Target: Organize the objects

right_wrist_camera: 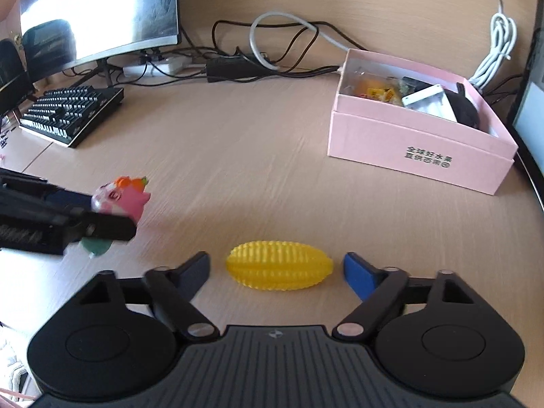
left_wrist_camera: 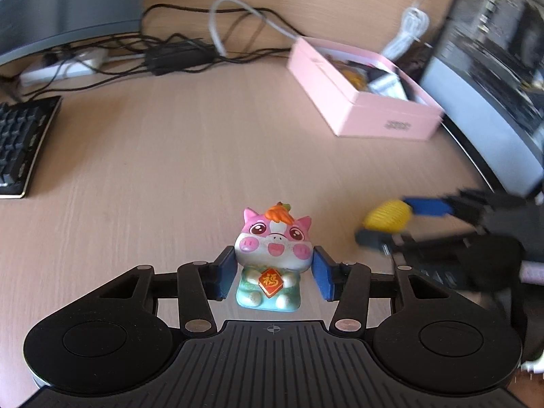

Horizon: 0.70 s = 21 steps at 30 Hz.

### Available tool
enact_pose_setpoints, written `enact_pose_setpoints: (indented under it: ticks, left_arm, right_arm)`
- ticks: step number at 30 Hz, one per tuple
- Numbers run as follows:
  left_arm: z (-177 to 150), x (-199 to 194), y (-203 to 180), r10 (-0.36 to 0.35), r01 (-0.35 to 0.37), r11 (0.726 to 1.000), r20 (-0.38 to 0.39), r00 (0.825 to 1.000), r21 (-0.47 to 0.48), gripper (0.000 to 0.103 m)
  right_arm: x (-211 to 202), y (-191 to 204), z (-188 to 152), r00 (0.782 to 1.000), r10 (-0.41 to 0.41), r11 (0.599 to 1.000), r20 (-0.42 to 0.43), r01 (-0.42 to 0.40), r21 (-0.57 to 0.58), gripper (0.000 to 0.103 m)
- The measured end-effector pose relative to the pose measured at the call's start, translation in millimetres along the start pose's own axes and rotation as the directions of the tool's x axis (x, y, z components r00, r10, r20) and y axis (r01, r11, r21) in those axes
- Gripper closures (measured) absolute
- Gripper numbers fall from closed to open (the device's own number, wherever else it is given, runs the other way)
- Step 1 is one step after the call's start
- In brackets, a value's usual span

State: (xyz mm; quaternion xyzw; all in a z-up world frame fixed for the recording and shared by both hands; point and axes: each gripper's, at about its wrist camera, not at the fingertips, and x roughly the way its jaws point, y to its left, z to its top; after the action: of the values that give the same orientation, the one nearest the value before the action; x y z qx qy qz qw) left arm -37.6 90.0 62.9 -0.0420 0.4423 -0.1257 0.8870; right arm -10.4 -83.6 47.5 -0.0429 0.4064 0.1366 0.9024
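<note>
Ribbed black housing is filling the bottom of both wrist views. Left tongs [left_wrist_camera: 273,273] are standing partly open around a pig figurine [left_wrist_camera: 273,255], which is sitting upright on the wooden surface [left_wrist_camera: 170,156]; the blue pads [left_wrist_camera: 321,277] are flanking it very closely, and whether they are pressing on it is hard to tell. Right tongs [right_wrist_camera: 276,272] are standing wider, straddling a yellow ribbed ball [right_wrist_camera: 279,265] that is lying on its side on the surface, with a gap showing at each end. Farther back, from left to right, a keyboard [right_wrist_camera: 71,112] is sitting before a monitor [right_wrist_camera: 98,10], tangled cables [right_wrist_camera: 238,64] are running along the back, and an open pink box [right_wrist_camera: 421,136] is holding assorted items.
</note>
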Motion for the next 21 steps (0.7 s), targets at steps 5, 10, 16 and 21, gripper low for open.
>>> enact_pose_setpoints:
  ticks: [5,10,16,21]
  left_arm:
    - [-2,0,-5,-0.069,0.070,0.997,-0.035,0.997,0.031,0.050]
    - [8,8,-26,-0.166,0.177,0.976,-0.093,0.982,0.130,0.051]
    - [76,2,-57,-0.220,0.214,0.947,-0.002,0.976,0.241,0.051]
    - [150,20,-84,-0.208,0.173,0.961,0.150,0.966,0.218,0.051]
  right_arm:
    - [-15,3,6,1.000,-0.027,0.999,0.015,0.027,-0.025,0.036]
    - [-49,-7,9,0.996,-0.075,0.996,0.040,0.077,-0.035,0.036]
    - [-101,-41,16,0.985,-0.146,0.989,0.092,0.143,0.039,0.036]
    - [-126,-65,12,0.969,-0.205,0.976,0.136,0.192,0.100,0.036]
